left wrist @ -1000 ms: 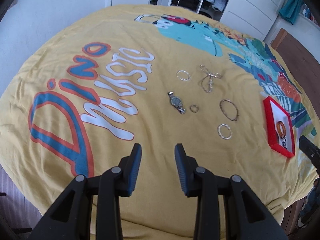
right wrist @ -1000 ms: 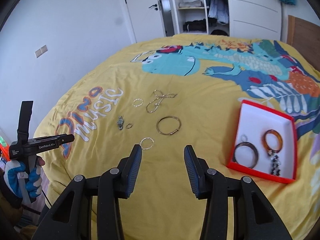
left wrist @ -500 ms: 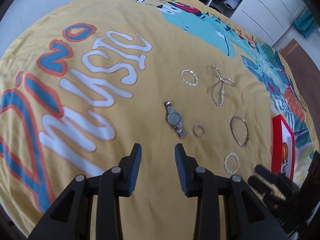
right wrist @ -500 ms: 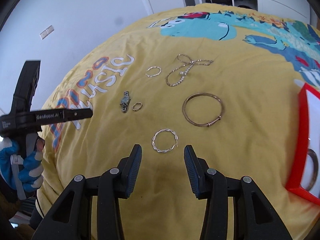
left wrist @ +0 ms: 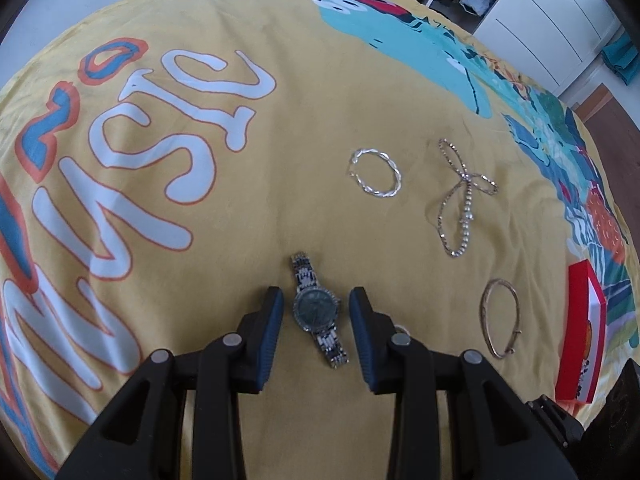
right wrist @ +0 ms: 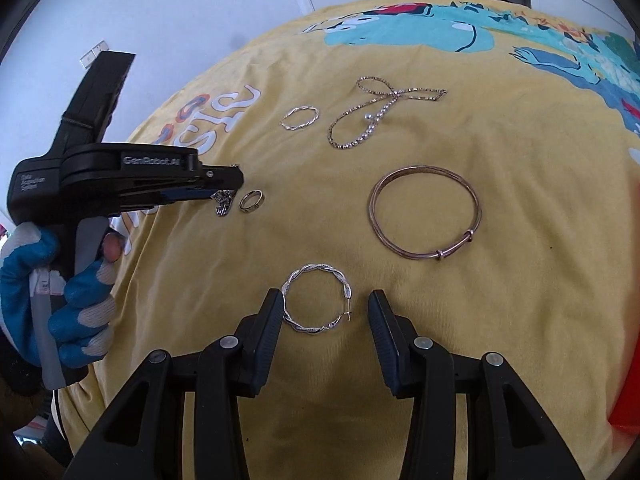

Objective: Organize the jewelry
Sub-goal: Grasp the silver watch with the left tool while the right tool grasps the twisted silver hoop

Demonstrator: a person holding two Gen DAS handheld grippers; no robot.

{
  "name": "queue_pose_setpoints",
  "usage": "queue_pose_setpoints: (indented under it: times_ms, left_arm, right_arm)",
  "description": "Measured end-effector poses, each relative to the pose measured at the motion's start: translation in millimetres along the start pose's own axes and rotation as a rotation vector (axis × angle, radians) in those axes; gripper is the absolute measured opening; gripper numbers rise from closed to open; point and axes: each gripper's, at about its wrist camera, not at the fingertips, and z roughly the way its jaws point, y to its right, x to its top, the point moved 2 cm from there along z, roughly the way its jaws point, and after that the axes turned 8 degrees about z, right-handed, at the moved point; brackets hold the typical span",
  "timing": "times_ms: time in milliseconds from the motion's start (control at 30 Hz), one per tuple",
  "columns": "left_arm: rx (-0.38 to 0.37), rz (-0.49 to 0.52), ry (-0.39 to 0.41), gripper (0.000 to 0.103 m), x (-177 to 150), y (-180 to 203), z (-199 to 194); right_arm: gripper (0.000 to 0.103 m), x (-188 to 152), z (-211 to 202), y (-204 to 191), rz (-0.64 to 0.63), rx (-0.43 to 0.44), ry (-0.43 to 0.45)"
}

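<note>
Your left gripper (left wrist: 316, 308) sits low over the yellow bedspread (left wrist: 240, 240) with the watch (left wrist: 318, 312) lying between its two pads. The jaws stand partly open and hold nothing; neither pad touches the watch case, with a strip of fabric showing on each side. What matters here is the watch's long axis: the strap runs away from you and slightly to the left at its far end, so it lies nearly along the line the gripper points on, and the pads face the round case from either side. Closing as you are should, I judge, catch the case across its width rather than the strap ends.

Your right gripper (right wrist: 320, 312) is also partly open and empty. The twisted silver hoop (right wrist: 316, 300) lies flat between its pads, crowded toward the left pad, which looks to be touching or almost touching the hoop's rim, while a clear gap stays on the right side. A flat hoop gives thin edges to pinch, so I would centre it first.

The small ring (right wrist: 251, 200) lies just beside the watch, on the side toward your right gripper. The large bangle (right wrist: 424, 212), the second twisted hoop (right wrist: 300, 117) and the chain (right wrist: 380, 114) lie farther out, well apart from both grippers. The red box (left wrist: 580, 332) sits at the right edge of the bed, nearer your right hand.
</note>
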Motion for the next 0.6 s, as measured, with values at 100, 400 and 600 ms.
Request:
queue_pose_setpoints:
  times_ms: [100, 400, 600]
  left_arm:
    - [0.016, 0.009, 0.001, 0.033, -2.0, 2.9, 3.8]
    - [0.069, 0.042, 0.03, 0.022, -12.0, 5.4, 2.5]
    - [0.074, 0.056, 0.031, 0.022, -18.1, 6.8, -5.0]
  right_arm:
    - [0.044, 0.2, 1.9, -0.8, -0.005, 0.002, 0.005]
    - [0.035, 0.1, 4.2, -3.8, -0.033, -0.019, 0.016]
    - [0.017, 1.2, 4.1, 0.3, -0.023, -0.042, 0.017]
